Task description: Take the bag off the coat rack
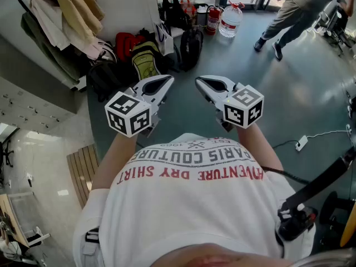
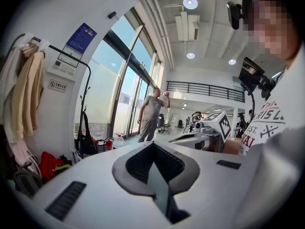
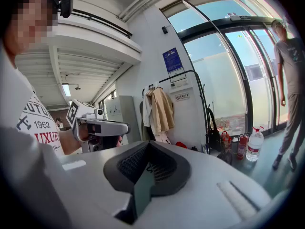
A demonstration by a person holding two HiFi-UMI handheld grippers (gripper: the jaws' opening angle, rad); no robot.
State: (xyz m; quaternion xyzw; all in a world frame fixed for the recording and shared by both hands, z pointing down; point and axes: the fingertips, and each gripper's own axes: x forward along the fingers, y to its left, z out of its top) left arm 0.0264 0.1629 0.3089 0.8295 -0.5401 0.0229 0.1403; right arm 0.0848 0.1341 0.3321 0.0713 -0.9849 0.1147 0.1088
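Note:
A black bag (image 1: 177,13) hangs from the coat rack by the glass wall, far ahead of both grippers. In the left gripper view the bag (image 2: 87,140) hangs low on the black rack (image 2: 88,80); in the right gripper view the bag (image 3: 213,136) shows beside the rack's pole (image 3: 204,99). My left gripper (image 1: 167,80) and right gripper (image 1: 200,81) are held side by side in front of my chest, well short of the rack. Both are shut with nothing between the jaws, as the left gripper (image 2: 152,149) and right gripper (image 3: 148,149) show in their own views.
Coats (image 1: 67,10) hang at the rack's left. Backpacks lie on the floor below: a red one (image 1: 127,42), a black one (image 1: 191,48). Fire extinguishers (image 1: 213,18) and a water bottle (image 1: 230,20) stand near the glass. A person (image 1: 295,13) walks at the far right. A power strip (image 1: 301,143) lies right.

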